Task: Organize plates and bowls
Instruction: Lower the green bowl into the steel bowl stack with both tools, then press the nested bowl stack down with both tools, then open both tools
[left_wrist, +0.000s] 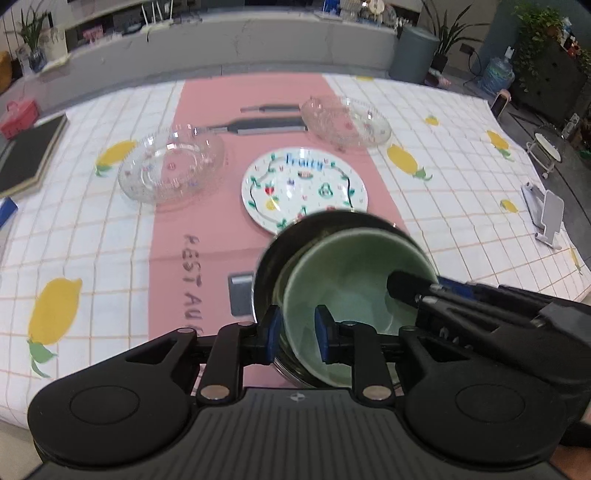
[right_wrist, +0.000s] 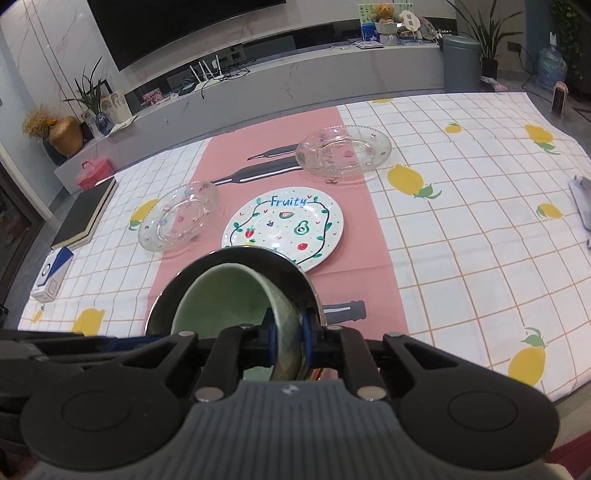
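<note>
A pale green bowl (left_wrist: 343, 291) sits tilted inside a dark metal bowl (left_wrist: 291, 236), held above the pink runner. My left gripper (left_wrist: 298, 332) is shut on the near rims of the two bowls. My right gripper (right_wrist: 290, 341) is shut on their rims from the other side; its finger also shows in the left wrist view (left_wrist: 406, 288). The bowls show in the right wrist view too: green (right_wrist: 229, 299), metal (right_wrist: 258, 258). A white "Fruity" plate (left_wrist: 304, 188) (right_wrist: 284, 229) lies just beyond them.
Two clear glass dishes lie on the cloth: one left (left_wrist: 171, 168) (right_wrist: 179, 219), one far right (left_wrist: 345, 120) (right_wrist: 343, 149). A black book (left_wrist: 29, 155) and a blue-white box (right_wrist: 53, 273) sit at the left edge. A white phone stand (left_wrist: 550, 218) is at the right.
</note>
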